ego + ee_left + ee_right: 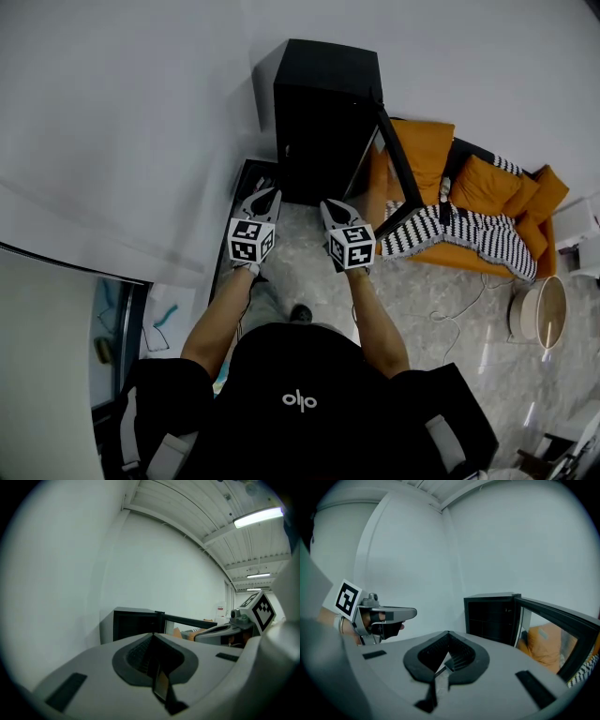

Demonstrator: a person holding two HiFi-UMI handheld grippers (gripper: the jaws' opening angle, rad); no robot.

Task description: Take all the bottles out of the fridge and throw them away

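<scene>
A small black fridge (323,117) stands against the white wall, its glass door (398,173) swung open to the right. Its inside looks dark (490,618); no bottles can be made out. My left gripper (263,197) and right gripper (330,208) hover side by side just in front of the fridge, both shut with nothing between the jaws. In the left gripper view the fridge (136,623) lies straight ahead past my shut left gripper (153,633), with the right gripper (234,627) to its right. In the right gripper view my shut jaws meet at my right gripper (448,632).
An orange sofa (487,202) with cushions and a black-and-white striped throw (459,234) sits right of the fridge. A round wooden-rimmed bin (542,311) stands on the marbled floor at the far right. A cable (459,314) trails across the floor. The white wall (122,141) runs along the left.
</scene>
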